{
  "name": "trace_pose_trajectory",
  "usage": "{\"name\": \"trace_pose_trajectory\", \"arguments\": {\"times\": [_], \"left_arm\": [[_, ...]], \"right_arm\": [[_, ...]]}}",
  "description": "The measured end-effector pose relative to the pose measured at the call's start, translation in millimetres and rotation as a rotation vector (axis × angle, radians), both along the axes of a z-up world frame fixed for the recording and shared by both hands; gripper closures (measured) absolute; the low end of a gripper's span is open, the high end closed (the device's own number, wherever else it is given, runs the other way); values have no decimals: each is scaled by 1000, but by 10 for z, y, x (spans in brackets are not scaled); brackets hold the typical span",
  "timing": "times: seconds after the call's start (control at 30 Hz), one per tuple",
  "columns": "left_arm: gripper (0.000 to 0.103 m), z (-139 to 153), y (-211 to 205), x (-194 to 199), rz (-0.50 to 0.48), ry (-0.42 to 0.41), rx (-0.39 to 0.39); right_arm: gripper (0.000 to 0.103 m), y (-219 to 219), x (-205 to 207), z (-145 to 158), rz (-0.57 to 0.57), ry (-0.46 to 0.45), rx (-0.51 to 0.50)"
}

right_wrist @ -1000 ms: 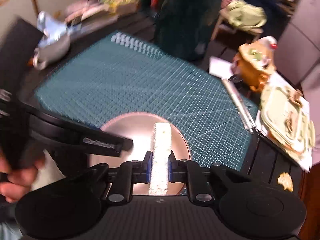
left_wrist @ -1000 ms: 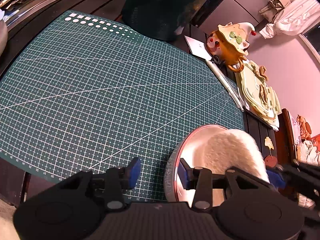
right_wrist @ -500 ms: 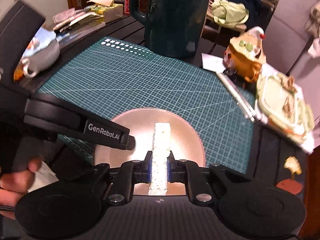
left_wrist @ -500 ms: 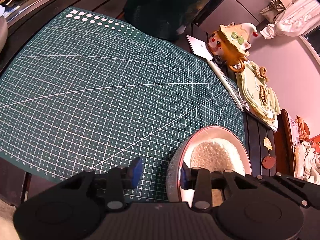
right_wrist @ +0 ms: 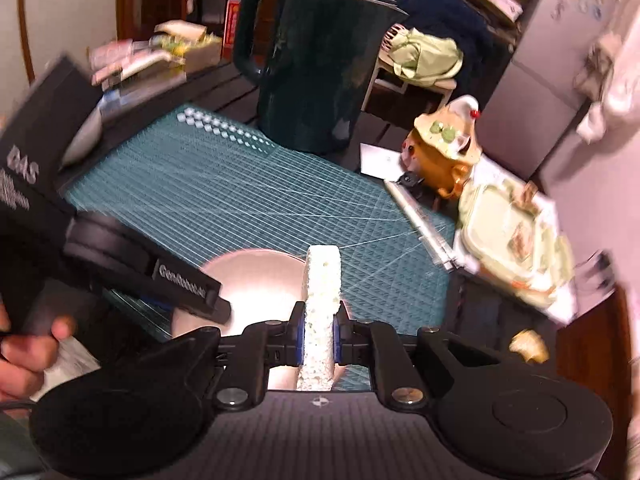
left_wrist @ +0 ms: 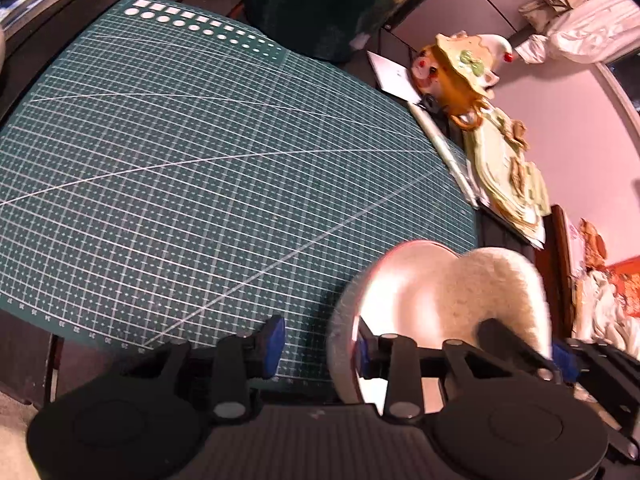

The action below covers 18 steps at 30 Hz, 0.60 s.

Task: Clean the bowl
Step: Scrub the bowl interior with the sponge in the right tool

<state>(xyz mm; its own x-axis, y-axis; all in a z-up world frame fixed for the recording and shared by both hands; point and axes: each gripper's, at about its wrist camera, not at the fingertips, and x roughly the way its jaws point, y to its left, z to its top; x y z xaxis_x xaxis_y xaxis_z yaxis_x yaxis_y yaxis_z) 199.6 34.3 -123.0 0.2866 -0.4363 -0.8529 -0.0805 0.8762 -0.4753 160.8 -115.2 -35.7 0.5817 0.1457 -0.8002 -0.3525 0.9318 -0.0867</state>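
My right gripper has its jaws clamped narrow on a white sponge, gripped edge-on so its forward end reaches out over the metal bowl. In the left wrist view the sponge shows broadside against the bowl's far inner wall, which suits scrubbing there. My left gripper has its jaws standing wide, straddling the near rim: one blue finger pad outside on the green cutting mat, the other inside the bowl. I judge that brace is there to stop the bowl sliding under the sponge, though the jaws are not pinching the rim. The bowl sits at the mat's near right corner, on the table. Beyond the mat stand a dark jug and an orange figurine, well apart from the work.
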Motion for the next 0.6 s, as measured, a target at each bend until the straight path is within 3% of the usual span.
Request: {"name": "trace_pose_trajectory", "arguments": {"times": [0.17,0.43,0.6], "left_arm": [[83,-105,-25,-3,-31,51,-45],[84,-211,9,8,-34,71,-126],[84,-272,82,5,1,89,-181]], "right_arm": [[92,-59,75,-128,-50,75,85],[92,7,149,-277,-75,137,121],[92,31,164,-339,-87,149,83]]}}
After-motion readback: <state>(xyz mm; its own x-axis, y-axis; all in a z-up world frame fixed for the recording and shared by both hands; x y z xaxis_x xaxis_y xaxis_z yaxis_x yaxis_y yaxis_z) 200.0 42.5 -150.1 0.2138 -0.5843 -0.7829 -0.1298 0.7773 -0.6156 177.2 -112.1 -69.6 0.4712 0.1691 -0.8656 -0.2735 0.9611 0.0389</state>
